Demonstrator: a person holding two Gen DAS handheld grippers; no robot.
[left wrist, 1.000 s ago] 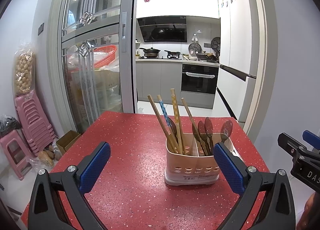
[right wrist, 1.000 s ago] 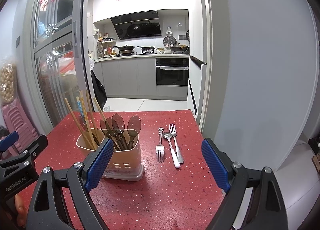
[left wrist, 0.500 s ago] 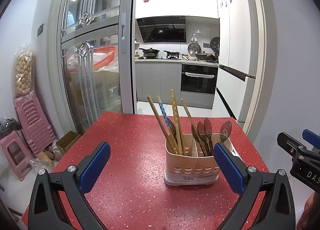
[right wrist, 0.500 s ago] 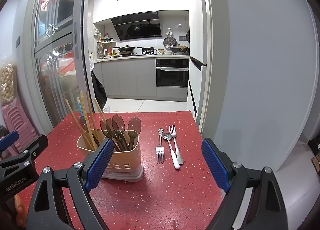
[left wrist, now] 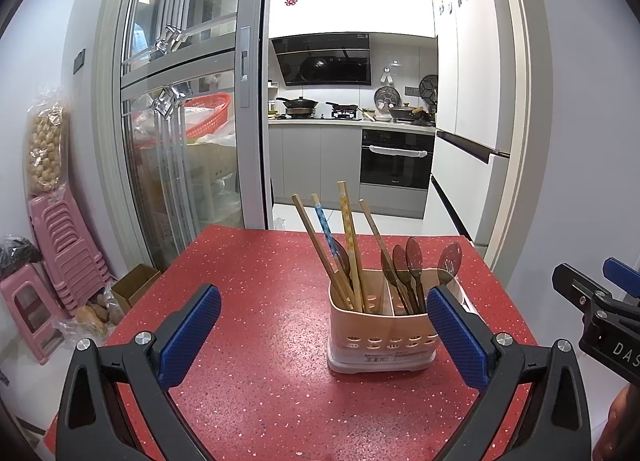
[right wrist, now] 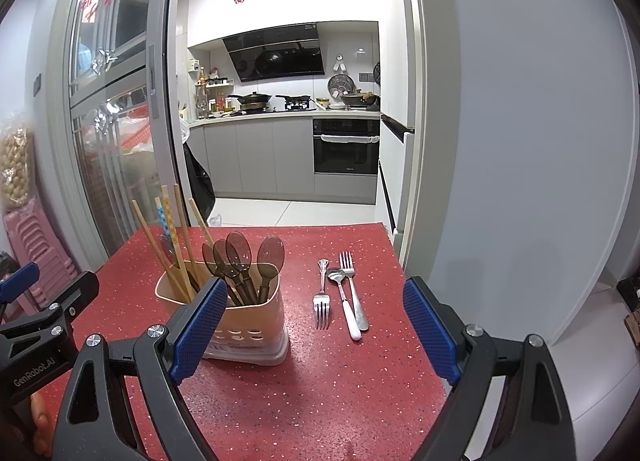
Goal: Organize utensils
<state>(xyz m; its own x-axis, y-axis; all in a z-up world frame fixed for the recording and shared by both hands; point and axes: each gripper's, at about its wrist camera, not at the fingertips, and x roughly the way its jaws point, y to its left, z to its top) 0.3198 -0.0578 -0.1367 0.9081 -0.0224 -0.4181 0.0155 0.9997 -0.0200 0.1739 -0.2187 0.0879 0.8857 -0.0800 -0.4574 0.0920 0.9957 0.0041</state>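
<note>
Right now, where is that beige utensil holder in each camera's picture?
Left wrist: holder right of centre, by the right finger.
Right wrist: holder left of centre, behind the left finger.
Shared landmark: the oven beyond the red table.

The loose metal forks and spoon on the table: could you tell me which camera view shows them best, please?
The right wrist view: two forks and a spoon lie unobstructed beside the utensil holder. The left wrist view hides them behind the holder and the gripper finger.

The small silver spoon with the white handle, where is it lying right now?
In the right wrist view, the small silver spoon with the white handle lies flat on the red speckled table, between two silver forks, right of the beige utensil holder.
</note>
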